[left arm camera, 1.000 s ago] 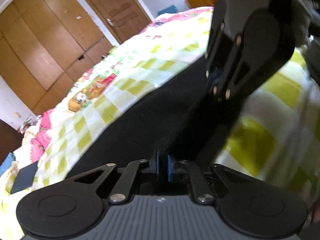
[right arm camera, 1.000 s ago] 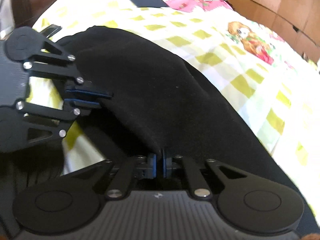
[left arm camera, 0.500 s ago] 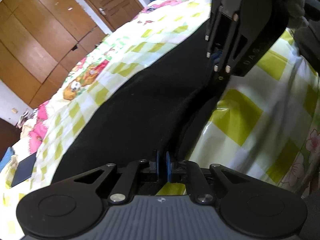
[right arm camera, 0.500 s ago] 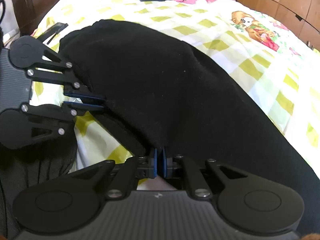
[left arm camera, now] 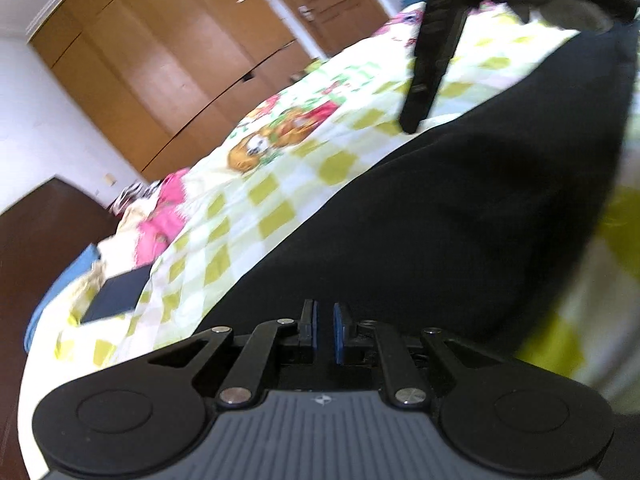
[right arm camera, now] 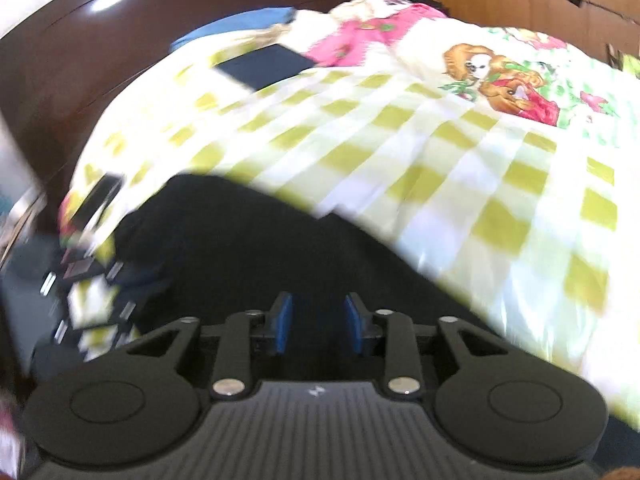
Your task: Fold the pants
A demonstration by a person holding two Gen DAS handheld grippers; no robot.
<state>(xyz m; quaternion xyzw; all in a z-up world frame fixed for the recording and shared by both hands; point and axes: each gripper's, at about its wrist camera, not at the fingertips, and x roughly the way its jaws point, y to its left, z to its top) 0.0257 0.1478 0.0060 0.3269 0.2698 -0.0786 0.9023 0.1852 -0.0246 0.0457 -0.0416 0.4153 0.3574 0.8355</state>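
Black pants point(left arm camera: 440, 216) lie spread on a bed with a yellow-and-white checked sheet point(left arm camera: 280, 184). My left gripper point(left arm camera: 324, 330) sits low over the near edge of the pants with its blue pads slightly apart and nothing between them. The right gripper shows as a dark bar point(left arm camera: 436, 44) above the pants at the upper right. In the right wrist view the pants point(right arm camera: 260, 248) lie below my right gripper point(right arm camera: 318, 328), whose blue pads stand wide apart and empty. The left gripper is a blur at the left point(right arm camera: 80, 288).
A dark flat rectangular object point(left arm camera: 116, 294) lies on the sheet near the bed's head; it also shows in the right wrist view point(right arm camera: 264, 66). A dark wooden headboard point(right arm camera: 100, 60) and wooden wardrobes point(left arm camera: 180, 60) border the bed. Pink bedding point(right arm camera: 360, 36) lies near the head.
Both grippers have let go of the pants' edge and opened, the right wide, the left slightly. The lifted fold now lies flat. Both grippers have swung, and the views are blurred.
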